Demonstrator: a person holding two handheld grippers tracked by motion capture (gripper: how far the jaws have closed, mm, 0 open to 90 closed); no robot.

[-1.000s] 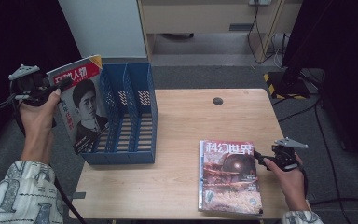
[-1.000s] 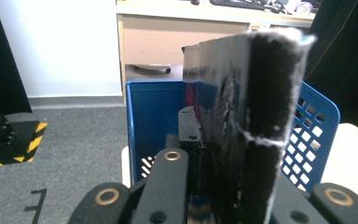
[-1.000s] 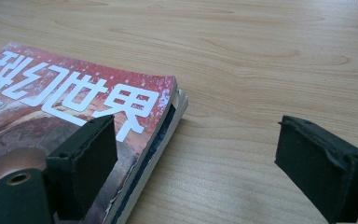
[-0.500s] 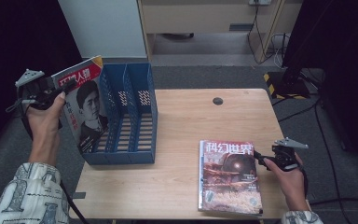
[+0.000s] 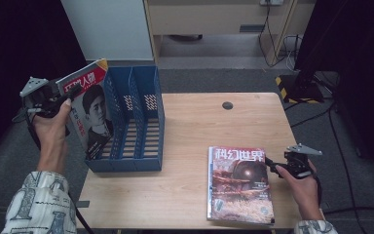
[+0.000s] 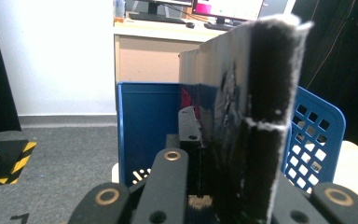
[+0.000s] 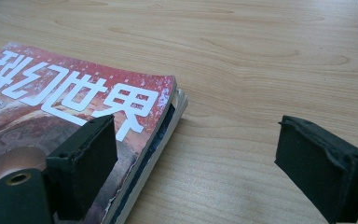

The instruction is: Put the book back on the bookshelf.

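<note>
Upright, the glossy portrait magazine [image 5: 88,112] meets the perforated blue rack [image 5: 137,126].

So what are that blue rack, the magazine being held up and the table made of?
The blue rack looks like moulded plastic: uniform matte colour, walls pierced with slots. The held magazine seems glossy paper, its cover catching the light and its thin page edges showing in the left gripper view. The table shows pale wood grain, possibly laminate.

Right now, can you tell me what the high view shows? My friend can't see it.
A person's left gripper holds a portrait magazine tilted at the left end of a blue file rack on a wooden table. The right gripper rests open beside a red magazine lying flat on the table.
</note>
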